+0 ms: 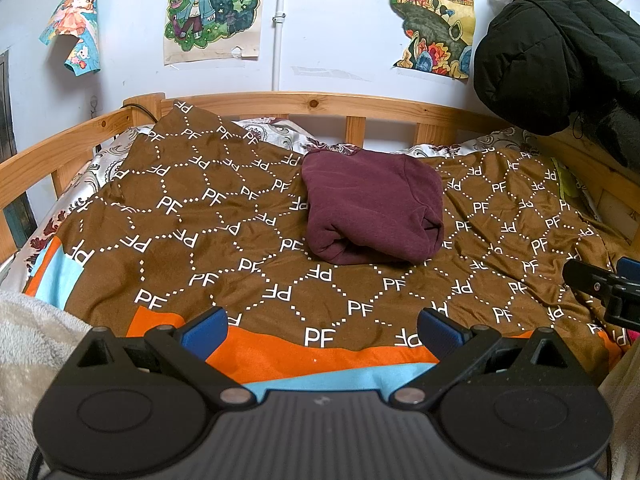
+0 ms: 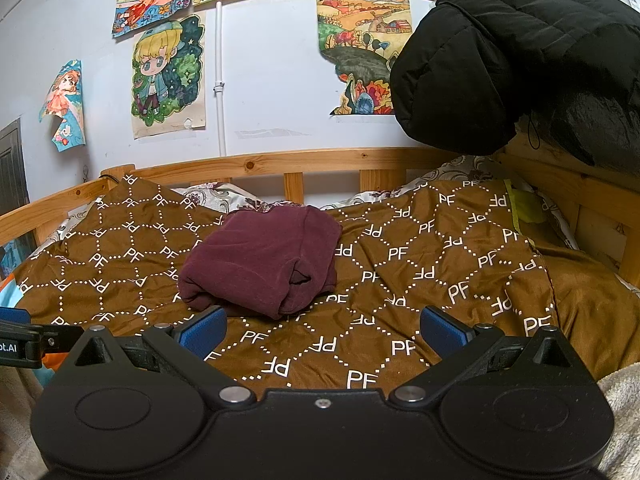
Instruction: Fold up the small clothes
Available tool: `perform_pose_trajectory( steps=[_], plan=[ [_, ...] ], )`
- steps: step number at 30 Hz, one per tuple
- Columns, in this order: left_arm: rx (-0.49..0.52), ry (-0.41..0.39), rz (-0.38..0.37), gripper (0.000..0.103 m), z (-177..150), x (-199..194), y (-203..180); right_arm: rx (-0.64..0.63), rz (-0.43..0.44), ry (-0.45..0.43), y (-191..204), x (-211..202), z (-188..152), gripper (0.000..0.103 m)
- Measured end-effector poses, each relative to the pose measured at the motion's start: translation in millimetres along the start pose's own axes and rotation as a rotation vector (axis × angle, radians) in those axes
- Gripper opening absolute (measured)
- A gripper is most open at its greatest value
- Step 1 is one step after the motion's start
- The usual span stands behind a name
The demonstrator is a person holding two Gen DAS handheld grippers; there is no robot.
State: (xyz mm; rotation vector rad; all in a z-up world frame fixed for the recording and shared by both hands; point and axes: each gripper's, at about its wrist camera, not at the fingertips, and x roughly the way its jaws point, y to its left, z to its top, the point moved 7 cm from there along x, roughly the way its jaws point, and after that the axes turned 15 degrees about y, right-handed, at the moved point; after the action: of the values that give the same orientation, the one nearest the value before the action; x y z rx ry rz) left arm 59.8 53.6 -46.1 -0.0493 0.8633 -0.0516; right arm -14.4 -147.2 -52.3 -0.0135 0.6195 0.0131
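Note:
A maroon garment [image 1: 372,208] lies folded into a thick bundle on the brown "PF" patterned bedspread [image 1: 224,240], toward the far side of the bed. It also shows in the right wrist view [image 2: 260,264]. My left gripper [image 1: 322,330] is open and empty, held back near the bed's front edge, well short of the bundle. My right gripper [image 2: 322,330] is open and empty, just in front of the bundle and slightly to its right. The right gripper's tip shows at the right edge of the left wrist view [image 1: 608,284].
A wooden bed rail [image 1: 320,102] runs along the far side and both ends. A black puffy jacket [image 1: 560,48] hangs over the right corner. Drawings are taped to the wall [image 1: 216,8]. A pale fleece blanket [image 1: 32,344] lies at the near left.

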Motion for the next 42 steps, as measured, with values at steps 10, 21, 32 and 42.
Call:
perform_pose_trajectory(
  steps=[10, 21, 32, 42],
  plan=[
    [0.001, 0.0, 0.0, 0.102, 0.6, 0.2, -0.2, 0.0, 0.001, 0.0, -0.1, -0.1, 0.1, 0.102],
    [0.002, 0.001, 0.0, 0.102, 0.8, 0.5, -0.2, 0.0, 0.001, 0.001, -0.3, -0.1, 0.4, 0.102],
    [0.003, 0.023, 0.01, 0.102, -1.5, 2.6, 3.5, 0.001, 0.0, 0.003, -0.4, 0.2, 0.8, 0.102],
    [0.008, 0.032, 0.012, 0.103, -0.4, 3.6, 2.9, 0.0, 0.0, 0.006, -0.1, 0.1, -0.1, 0.102]
  ],
)
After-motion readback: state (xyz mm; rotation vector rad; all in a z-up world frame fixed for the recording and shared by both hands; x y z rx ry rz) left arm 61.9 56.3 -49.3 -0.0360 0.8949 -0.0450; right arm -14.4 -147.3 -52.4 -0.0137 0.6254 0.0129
